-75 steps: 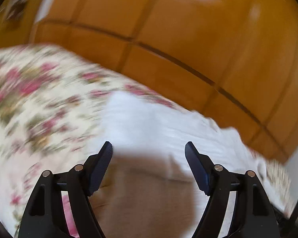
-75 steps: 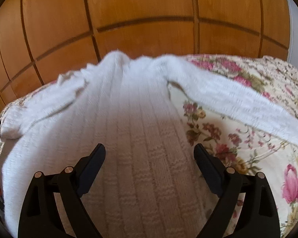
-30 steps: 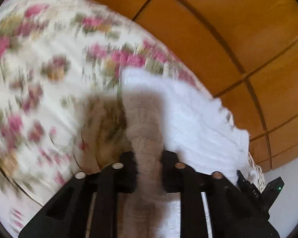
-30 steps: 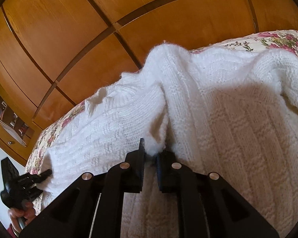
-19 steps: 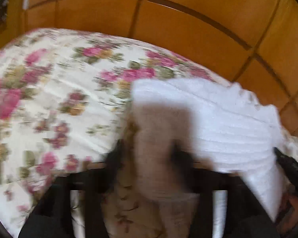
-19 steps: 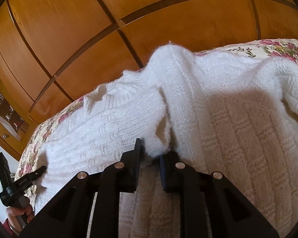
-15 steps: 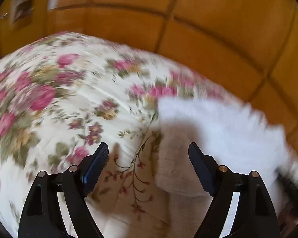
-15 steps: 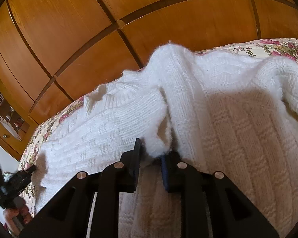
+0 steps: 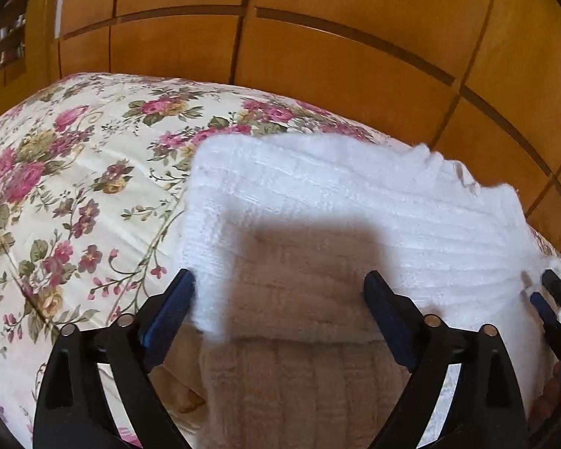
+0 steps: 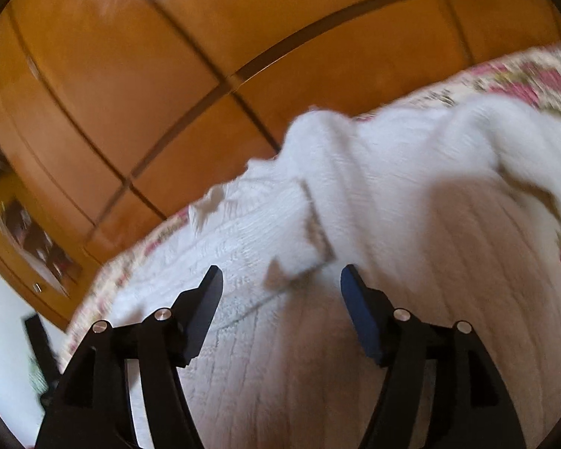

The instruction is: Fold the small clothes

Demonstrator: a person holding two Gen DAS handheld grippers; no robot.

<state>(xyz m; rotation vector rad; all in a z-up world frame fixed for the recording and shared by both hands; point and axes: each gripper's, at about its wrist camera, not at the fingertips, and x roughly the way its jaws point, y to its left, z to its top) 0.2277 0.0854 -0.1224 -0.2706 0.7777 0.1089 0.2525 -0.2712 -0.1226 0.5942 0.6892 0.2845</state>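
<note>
A white knitted sweater (image 9: 336,202) lies on a floral bedspread (image 9: 67,172), with one part folded over onto itself. My left gripper (image 9: 278,293) is open and empty, just above the folded edge. The sweater also fills the right wrist view (image 10: 392,224), with a folded flap near the middle. My right gripper (image 10: 280,284) is open and empty, just above the knit. The right gripper's fingertips (image 9: 553,292) show at the right edge of the left wrist view.
Orange wooden wardrobe panels (image 9: 318,45) stand right behind the bed and appear in the right wrist view (image 10: 168,75). A shelf with small items (image 10: 30,239) is at the far left. The bedspread extends to the left of the sweater.
Both grippers were shut on the sweater a second ago. The left one opened first, then the right one opened and let the fold drop. The right view has swung and is blurred.
</note>
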